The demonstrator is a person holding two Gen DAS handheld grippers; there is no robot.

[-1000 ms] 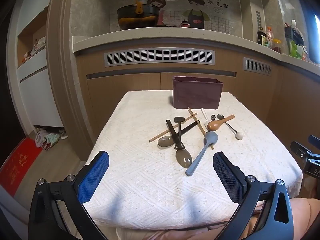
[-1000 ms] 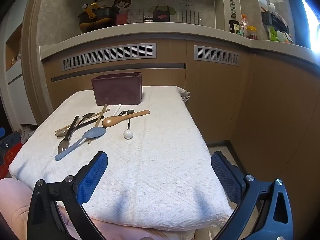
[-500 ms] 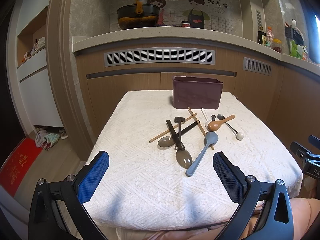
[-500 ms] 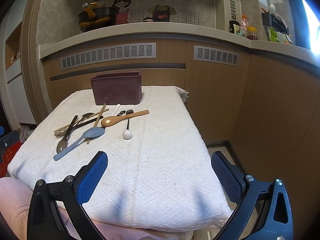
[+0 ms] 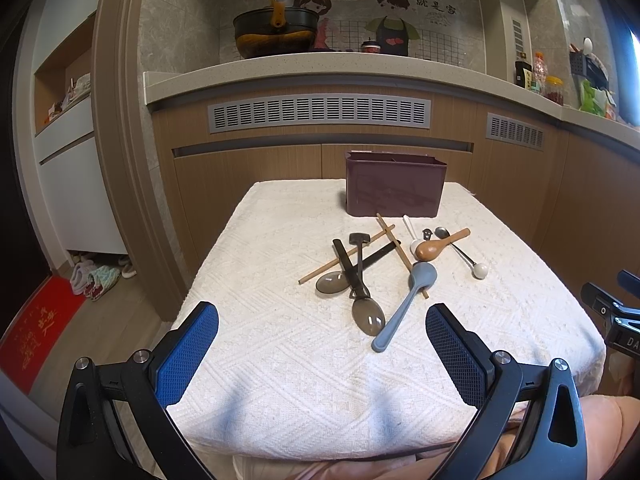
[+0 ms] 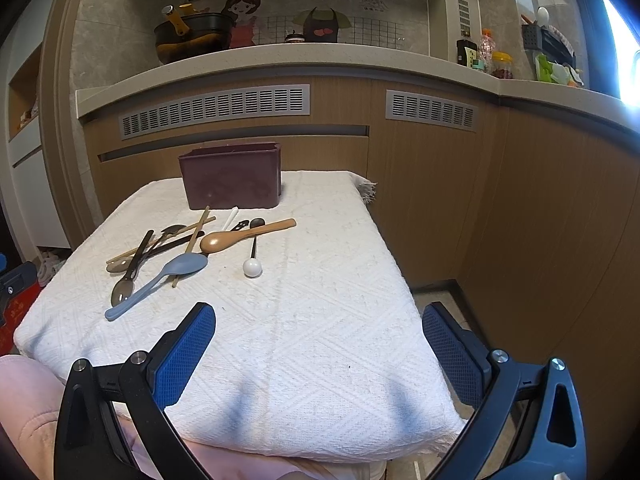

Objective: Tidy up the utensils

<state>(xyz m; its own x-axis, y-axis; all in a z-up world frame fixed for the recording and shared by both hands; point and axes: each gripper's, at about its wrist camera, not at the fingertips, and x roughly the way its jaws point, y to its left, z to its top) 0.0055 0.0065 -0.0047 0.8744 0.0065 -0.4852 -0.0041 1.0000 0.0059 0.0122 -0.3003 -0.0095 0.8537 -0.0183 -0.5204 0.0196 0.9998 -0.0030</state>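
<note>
A pile of utensils lies on the white cloth table (image 5: 280, 360): a grey-blue spoon (image 5: 404, 304), a brown wooden spoon (image 5: 438, 245), translucent dark spoons (image 5: 362, 288), wooden chopsticks (image 5: 394, 246) and a white-ended metal spoon (image 5: 464, 254). A maroon box (image 5: 395, 190) stands behind them. My left gripper (image 5: 322, 354) is open and empty near the front edge. My right gripper (image 6: 318, 354) is open and empty at the front right; the blue spoon (image 6: 160, 278), wooden spoon (image 6: 244, 234) and box (image 6: 231, 175) lie ahead to its left.
A kitchen counter (image 5: 320, 68) with wooden cabinets runs behind and right of the table. A black pot (image 5: 276, 34) sits on it. A red mat (image 5: 32, 332) and slippers (image 5: 96, 276) lie on the floor at left.
The right gripper has drifted slightly; the utensils sit a little further left in its view. The left gripper and the utensils have not moved.
</note>
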